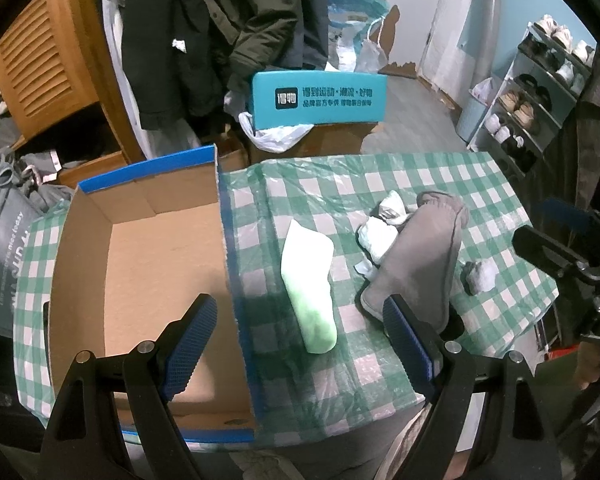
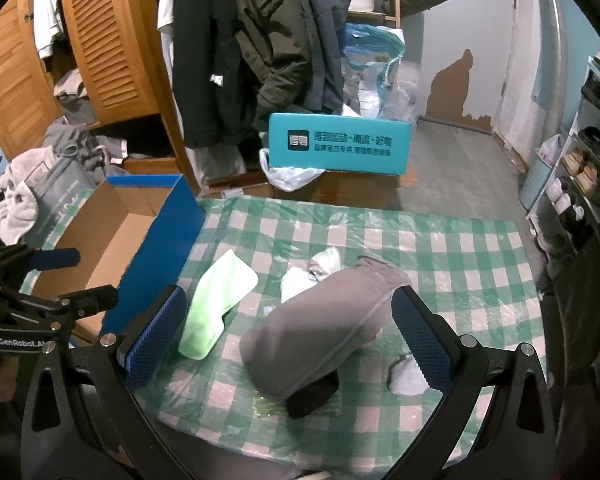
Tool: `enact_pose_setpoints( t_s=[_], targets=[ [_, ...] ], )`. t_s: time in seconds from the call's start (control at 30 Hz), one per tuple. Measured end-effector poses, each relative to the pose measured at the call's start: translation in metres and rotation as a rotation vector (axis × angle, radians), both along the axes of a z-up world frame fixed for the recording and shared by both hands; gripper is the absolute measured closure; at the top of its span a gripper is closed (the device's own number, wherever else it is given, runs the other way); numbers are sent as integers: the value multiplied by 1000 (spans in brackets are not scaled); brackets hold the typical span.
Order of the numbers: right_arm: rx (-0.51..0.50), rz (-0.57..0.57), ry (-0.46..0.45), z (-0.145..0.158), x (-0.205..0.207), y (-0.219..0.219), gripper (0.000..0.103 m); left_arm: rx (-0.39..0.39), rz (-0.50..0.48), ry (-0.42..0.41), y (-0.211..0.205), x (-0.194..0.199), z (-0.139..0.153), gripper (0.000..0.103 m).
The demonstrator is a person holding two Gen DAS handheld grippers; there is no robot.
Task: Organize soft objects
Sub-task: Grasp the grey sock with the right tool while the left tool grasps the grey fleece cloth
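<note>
A folded light green cloth [image 1: 310, 284] [image 2: 216, 304] lies on the green checked tablecloth [image 1: 440, 184] beside an open cardboard box [image 1: 148, 240] [image 2: 112, 236] with blue outer walls. A grey fabric pouch [image 1: 424, 256] [image 2: 324, 332] lies to its right, over a black item [image 2: 312, 394]. A crumpled white cloth [image 1: 382, 228] [image 2: 312, 272] sits behind it. A small grey-white balled sock [image 1: 480, 276] [image 2: 408, 376] lies at the right. My left gripper [image 1: 300, 344] is open above the box wall and green cloth. My right gripper [image 2: 288, 340] is open, straddling the pouch.
A teal shoebox [image 1: 320, 98] [image 2: 340, 146] stands behind the table with a white plastic bag [image 2: 292, 176]. Coats [image 2: 260, 40] hang by a wooden louvred wardrobe [image 2: 100, 40]. A shoe rack [image 1: 540, 92] stands at the right. Clothes and a grey bag [image 1: 8, 240] lie at the left.
</note>
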State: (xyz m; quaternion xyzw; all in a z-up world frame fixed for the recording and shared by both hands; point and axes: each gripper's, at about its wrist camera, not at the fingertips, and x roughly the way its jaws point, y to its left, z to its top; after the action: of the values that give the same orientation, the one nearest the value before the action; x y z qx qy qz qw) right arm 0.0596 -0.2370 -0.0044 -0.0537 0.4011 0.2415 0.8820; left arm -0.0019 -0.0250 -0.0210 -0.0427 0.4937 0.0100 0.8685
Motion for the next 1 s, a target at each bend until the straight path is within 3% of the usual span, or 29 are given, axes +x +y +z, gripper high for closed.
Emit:
enact_pose_setpoints(
  t_s=[0.63, 1.0],
  targets=[
    [-59, -124, 46, -25, 23, -46, 2, -21, -95, 160, -42, 39, -31, 17],
    [-96, -212, 117, -57, 42, -90, 2, -47, -128, 181, -70, 62, -44, 17]
  ],
)
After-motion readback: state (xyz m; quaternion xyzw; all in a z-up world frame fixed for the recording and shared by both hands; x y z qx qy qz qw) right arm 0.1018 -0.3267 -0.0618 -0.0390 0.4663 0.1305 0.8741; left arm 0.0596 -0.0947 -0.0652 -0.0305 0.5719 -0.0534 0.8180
